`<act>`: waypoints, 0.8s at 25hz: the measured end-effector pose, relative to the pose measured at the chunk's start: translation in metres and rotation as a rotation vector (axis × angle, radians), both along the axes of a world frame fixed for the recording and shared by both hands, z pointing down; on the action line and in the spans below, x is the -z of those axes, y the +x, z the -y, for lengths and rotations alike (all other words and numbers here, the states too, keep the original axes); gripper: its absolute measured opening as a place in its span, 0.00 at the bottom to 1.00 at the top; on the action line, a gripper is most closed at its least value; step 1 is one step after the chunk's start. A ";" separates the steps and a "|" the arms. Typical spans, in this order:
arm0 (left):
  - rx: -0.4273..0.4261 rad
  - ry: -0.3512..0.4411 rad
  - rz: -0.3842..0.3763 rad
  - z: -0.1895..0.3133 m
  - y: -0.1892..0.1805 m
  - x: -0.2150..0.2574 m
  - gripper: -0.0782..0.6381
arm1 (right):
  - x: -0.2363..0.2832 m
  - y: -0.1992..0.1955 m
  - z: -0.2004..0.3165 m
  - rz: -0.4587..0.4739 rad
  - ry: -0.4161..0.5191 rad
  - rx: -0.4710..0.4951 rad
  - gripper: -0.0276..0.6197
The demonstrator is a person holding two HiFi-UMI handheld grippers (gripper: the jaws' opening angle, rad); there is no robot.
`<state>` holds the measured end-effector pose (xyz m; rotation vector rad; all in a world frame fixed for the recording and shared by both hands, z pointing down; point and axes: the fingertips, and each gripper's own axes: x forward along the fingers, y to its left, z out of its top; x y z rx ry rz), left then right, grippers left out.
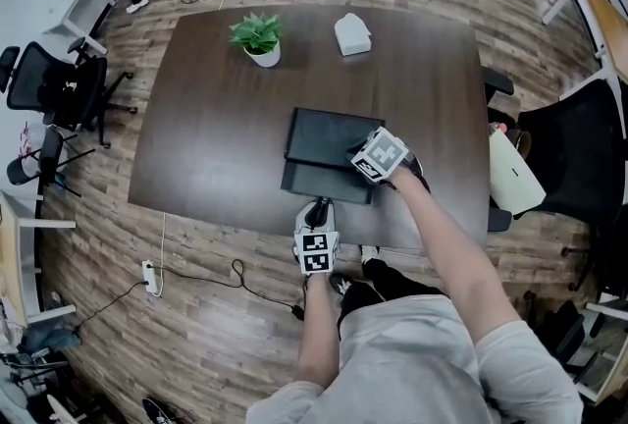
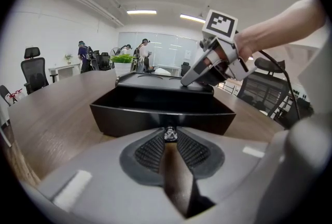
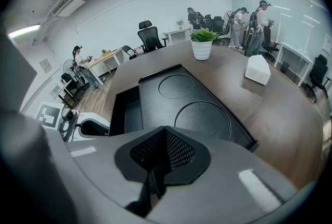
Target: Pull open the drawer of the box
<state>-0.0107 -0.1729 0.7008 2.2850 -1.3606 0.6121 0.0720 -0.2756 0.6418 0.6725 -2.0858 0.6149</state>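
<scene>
— Where is the drawer?
— The drawer (image 2: 155, 120) stands partly out of the box (image 1: 332, 132), toward my side of the surface (image 1: 206, 128), with its top open.
— And your left gripper?
— My left gripper (image 2: 169, 137) is narrowed on the small metal knob (image 2: 169, 134) at the middle of the drawer's front. The pads (image 2: 150, 153) pinch it from both sides.
— The right one?
— My right gripper (image 1: 355, 155) slants down onto the box's lid (image 3: 192, 109), near its right front corner. Its tip rests on the lid, just above the open drawer. Its jaws are together, with nothing between them.
— What does the lid look like?
— Flat and dark, with two round rings (image 3: 202, 120) sunk in it, one behind the other.
— Anything else on the surface?
— A plant (image 1: 258, 34) in a white pot and a white block (image 1: 352, 33) stand near the far edge, well apart from the box. People (image 3: 254, 23) stand by desks and chairs farther back in the room.
</scene>
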 end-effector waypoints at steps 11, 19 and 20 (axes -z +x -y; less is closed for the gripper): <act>-0.002 -0.021 0.010 -0.014 -0.003 -0.001 0.29 | -0.001 0.002 0.001 0.002 0.000 0.002 0.05; -0.002 -0.024 0.019 -0.025 -0.008 -0.002 0.29 | -0.002 0.001 0.001 0.002 -0.005 0.000 0.05; -0.001 -0.024 0.019 -0.026 -0.009 -0.002 0.29 | -0.002 0.001 0.001 0.002 -0.007 -0.001 0.05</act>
